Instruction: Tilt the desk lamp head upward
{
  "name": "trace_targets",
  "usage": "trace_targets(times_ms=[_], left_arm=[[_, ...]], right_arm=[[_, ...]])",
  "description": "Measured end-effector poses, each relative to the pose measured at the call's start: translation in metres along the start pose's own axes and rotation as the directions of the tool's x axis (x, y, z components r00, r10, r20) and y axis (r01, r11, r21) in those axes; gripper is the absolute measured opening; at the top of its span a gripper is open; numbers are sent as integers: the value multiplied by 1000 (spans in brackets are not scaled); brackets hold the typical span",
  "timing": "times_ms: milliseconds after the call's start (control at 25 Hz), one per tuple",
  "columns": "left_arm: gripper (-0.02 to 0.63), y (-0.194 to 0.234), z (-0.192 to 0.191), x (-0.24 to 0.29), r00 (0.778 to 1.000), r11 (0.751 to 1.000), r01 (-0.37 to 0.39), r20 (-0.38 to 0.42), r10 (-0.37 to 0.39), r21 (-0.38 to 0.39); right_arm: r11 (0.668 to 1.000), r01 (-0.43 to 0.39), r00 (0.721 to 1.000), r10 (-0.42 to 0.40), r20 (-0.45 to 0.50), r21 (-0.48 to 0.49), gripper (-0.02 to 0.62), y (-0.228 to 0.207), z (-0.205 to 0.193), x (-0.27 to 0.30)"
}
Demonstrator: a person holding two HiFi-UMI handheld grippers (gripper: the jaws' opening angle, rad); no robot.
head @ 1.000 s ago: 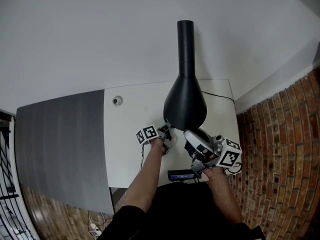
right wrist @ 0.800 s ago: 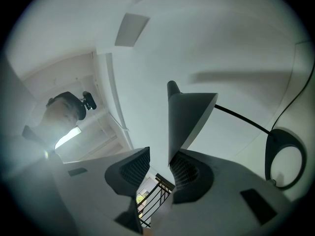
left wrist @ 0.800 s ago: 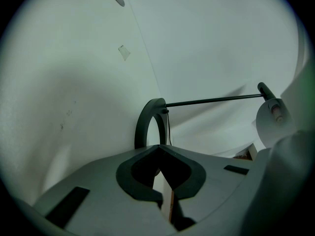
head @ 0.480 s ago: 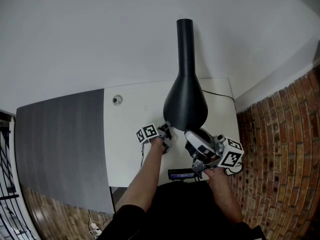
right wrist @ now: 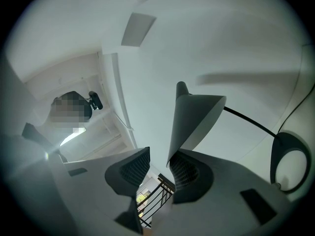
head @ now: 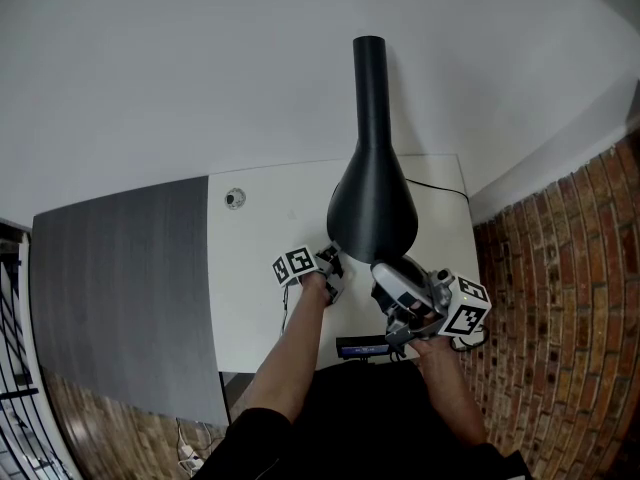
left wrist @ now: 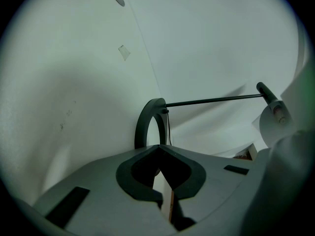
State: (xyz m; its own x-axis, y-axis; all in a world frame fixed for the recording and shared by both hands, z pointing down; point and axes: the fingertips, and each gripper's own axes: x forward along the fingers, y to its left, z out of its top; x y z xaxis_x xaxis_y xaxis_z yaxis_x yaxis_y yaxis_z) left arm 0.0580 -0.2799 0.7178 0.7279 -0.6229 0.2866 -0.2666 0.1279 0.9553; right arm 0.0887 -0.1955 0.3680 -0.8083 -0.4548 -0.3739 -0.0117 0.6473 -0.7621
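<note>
Lamp head [head: 372, 208], a black cone with a long narrow neck, stands over the back right part of the white tabletop [head: 258, 268], its wide mouth turned toward the person and its neck pointing away toward the pale wall. The right tool [right wrist: 158, 163] is up at the mouth of the shade with its jaws apart; the thin rim of the shade comes down into the gap and lies against one pad, while the other pad stands clear of it, so nothing is clamped. The left tool [left wrist: 157, 149] is lower, just beside the shade's near left edge, and its jaws are brought together with the tips meeting. Right beyond those tips sits the lamp's dark ring base [left wrist: 146, 124] on the tabletop, its lower part hidden behind the jaws, so I cannot tell whether the tips touch it. A thin rod [left wrist: 211, 101] runs from the top of the ring off to the right. A black cord [head: 435, 190] trails across the back right corner of the tabletop, and a small round fitting [head: 235, 200] sits near the back left corner. A grey panel [head: 120, 288] adjoins the tabletop on the left, and a brick surface [head: 560, 298] lies to the right.
</note>
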Motion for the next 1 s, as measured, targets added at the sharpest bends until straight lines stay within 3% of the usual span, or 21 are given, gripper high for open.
trace_targets(times_ms=[1000], left_arm=[[9, 1, 0, 2, 1000, 1000, 0, -3, 0, -4]], right_arm=[[996, -55, 998, 54, -14, -72, 130, 29, 9, 6]])
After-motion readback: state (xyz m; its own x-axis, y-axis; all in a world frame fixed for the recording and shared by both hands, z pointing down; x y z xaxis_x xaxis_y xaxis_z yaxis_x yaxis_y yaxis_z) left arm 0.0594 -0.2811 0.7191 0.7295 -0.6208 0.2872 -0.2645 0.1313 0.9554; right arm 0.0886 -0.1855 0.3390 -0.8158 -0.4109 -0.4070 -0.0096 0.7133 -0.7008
